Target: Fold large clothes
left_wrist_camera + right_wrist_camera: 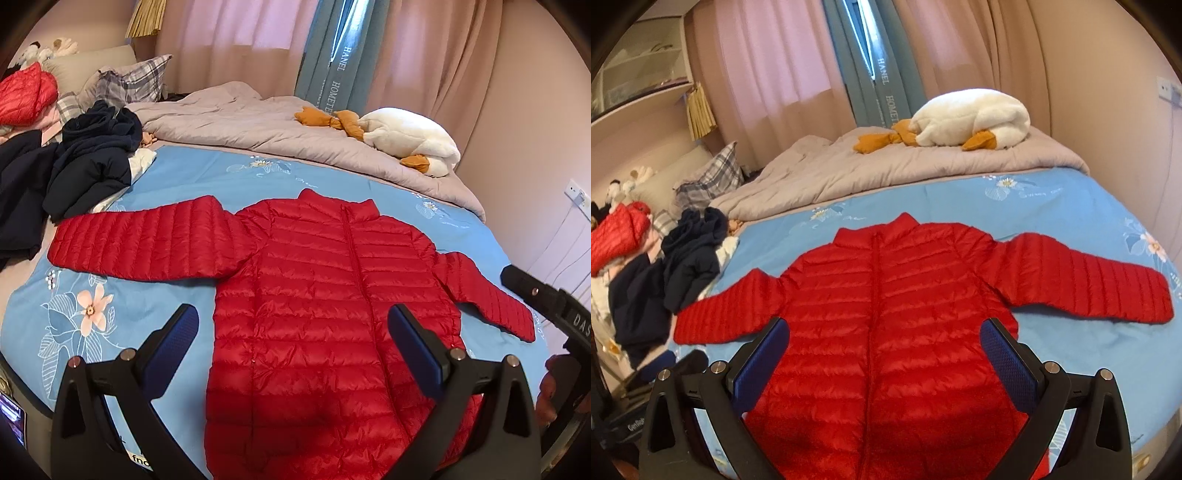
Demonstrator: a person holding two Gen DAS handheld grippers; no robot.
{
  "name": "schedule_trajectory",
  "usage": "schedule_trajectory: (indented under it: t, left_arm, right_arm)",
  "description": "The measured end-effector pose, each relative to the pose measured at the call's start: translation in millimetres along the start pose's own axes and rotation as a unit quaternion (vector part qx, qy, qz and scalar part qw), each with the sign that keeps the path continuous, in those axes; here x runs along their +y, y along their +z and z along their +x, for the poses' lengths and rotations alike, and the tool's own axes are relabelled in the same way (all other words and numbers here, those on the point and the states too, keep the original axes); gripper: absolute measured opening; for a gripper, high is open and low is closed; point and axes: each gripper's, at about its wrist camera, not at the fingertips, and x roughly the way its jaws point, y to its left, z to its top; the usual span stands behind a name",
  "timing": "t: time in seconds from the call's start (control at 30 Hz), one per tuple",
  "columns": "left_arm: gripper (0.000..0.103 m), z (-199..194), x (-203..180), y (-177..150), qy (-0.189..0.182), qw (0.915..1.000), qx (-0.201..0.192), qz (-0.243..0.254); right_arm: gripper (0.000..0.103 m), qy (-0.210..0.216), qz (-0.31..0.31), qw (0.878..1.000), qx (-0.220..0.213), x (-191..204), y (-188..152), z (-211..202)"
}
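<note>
A red quilted down jacket (317, 280) lies flat and zipped on the blue floral bedsheet (192, 177), collar away from me, both sleeves spread sideways. My left gripper (291, 339) hovers open above the jacket's lower left part, nothing between its blue pads (173, 347). The right wrist view shows the same jacket (886, 295) from nearer its middle, and my right gripper (886, 354) hangs open over the lower body, holding nothing. At the right edge of the left wrist view, the right gripper's black body (546, 306) and a hand are visible.
A pile of dark navy clothes (85, 162) and another red jacket (26, 96) lie at the left of the bed. A grey duvet (258, 125), a white plush goose (406, 136) and a plaid pillow (129, 81) fill the far side. Curtains hang behind.
</note>
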Motion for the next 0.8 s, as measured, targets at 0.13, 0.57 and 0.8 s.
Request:
schedule_trajectory:
  t: [0.13,0.57,0.8]
  left_arm:
    - [0.102,4.0,4.1,-1.6,-0.002,0.9999,0.005,-0.012]
    - [0.102,8.0,14.1,-6.7,0.001,0.9991,0.012,-0.041]
    - [0.102,22.6,17.3,-13.2,0.018,0.9985,0.026,-0.046]
  right_arm:
    - [0.103,-0.005,0.008,1.000,-0.008,-7.2,4.3,-1.2]
    - [0.103,-0.027,0.056,0.998,-0.021,-57.2,14.5,-2.5]
    - [0.103,-0.066,0.118,0.990,-0.028,-114.9,21.4,-3.4]
